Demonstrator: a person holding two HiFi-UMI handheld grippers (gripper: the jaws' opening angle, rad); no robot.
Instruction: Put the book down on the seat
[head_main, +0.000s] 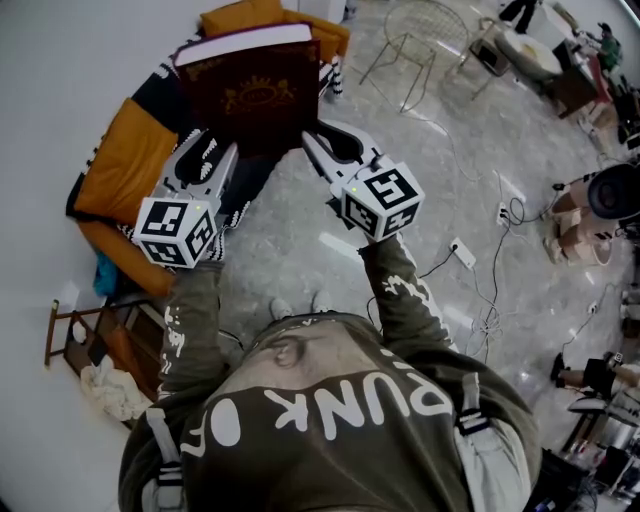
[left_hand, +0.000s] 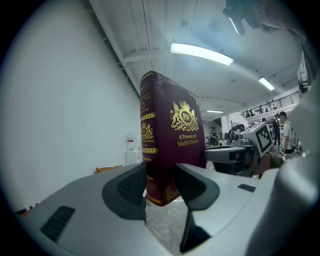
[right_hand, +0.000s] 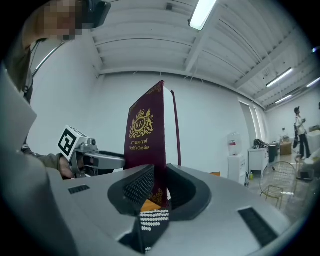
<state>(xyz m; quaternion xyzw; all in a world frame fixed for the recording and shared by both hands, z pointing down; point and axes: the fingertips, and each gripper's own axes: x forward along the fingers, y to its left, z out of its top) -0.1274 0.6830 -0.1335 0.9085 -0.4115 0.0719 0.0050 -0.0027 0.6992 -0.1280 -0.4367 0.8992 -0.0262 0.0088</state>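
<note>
Closest to the head camera, the person's olive sweatshirt (head_main: 330, 420) is cut off by the frame's lower edge. Its white print runs upside down, and only "PUNK" reads clearly.

Both sleeves reach forward to the grippers. The left gripper (head_main: 215, 148) (left_hand: 161, 181) has its jaws spread wide and clamped across the thick spine corner of the book (head_main: 258, 95) (left_hand: 170, 130). The right gripper (head_main: 322, 135) (right_hand: 159, 187) pinches the opposite lower corner (right_hand: 145, 135) in a narrower gap. In the head view both sets of tips disappear under the book's lower edge.

The book stands upright between the grippers, in the air over the seat (head_main: 118, 165). This is an orange armchair with black-and-white striped trim, and the book hides most of its cushion. No view shows whether the book touches it. A patch of orange and stripes shows beneath the right jaws.

The maroon cover bears a gold crest with "RW" and the title "A Treasury of World's Classics". The gold lettering on the spine is too small to read.

Farther off, a wire chair (head_main: 410, 50) stands on the pale marbled floor (head_main: 440, 180). A water dispenser (right_hand: 234, 150) stands against the white wall.
</note>
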